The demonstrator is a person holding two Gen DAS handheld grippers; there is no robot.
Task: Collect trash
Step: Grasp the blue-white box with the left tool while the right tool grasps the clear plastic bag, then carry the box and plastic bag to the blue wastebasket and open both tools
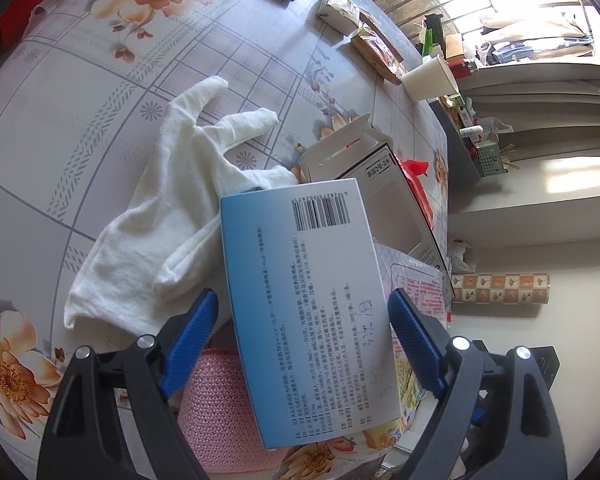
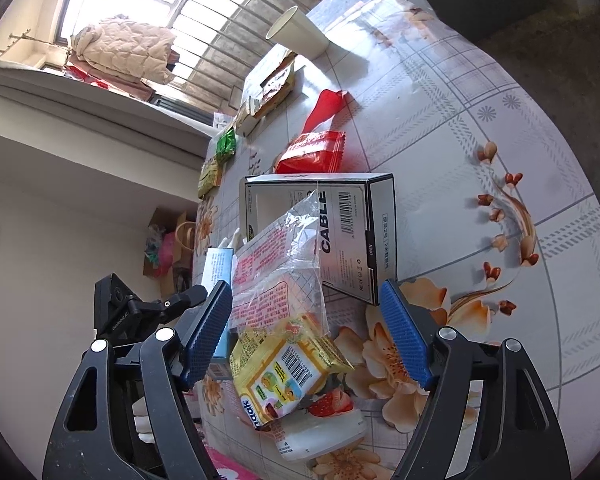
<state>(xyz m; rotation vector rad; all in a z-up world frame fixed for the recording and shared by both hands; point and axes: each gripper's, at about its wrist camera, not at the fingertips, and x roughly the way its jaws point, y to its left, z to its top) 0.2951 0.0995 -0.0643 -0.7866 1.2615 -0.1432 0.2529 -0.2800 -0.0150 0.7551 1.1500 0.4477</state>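
Observation:
A blue and white medicine box (image 1: 296,272) with a barcode lies tilted between the fingers of my left gripper (image 1: 302,300). The jaws stand open, a small gap at each pad. A white cloth glove (image 1: 172,200) lies just left of the box on the flowered tablecloth (image 1: 100,80). My right gripper (image 2: 304,288) is open over a clear plastic wrapper with red print (image 2: 276,268) and a yellow snack packet (image 2: 288,372). Its left pad is close beside the wrapper; the right pad is well clear. The white cable box (image 2: 348,232) lies just beyond.
A red wrapper (image 2: 312,152) lies past the cable box, with a paper cup (image 2: 300,36), torn cartons (image 2: 268,84) and green packets (image 2: 226,146) farther back. A white container (image 2: 320,436) sits under the yellow packet. A pink textured thing (image 1: 216,408) lies under the medicine box. The table edge (image 1: 444,208) runs close on the right.

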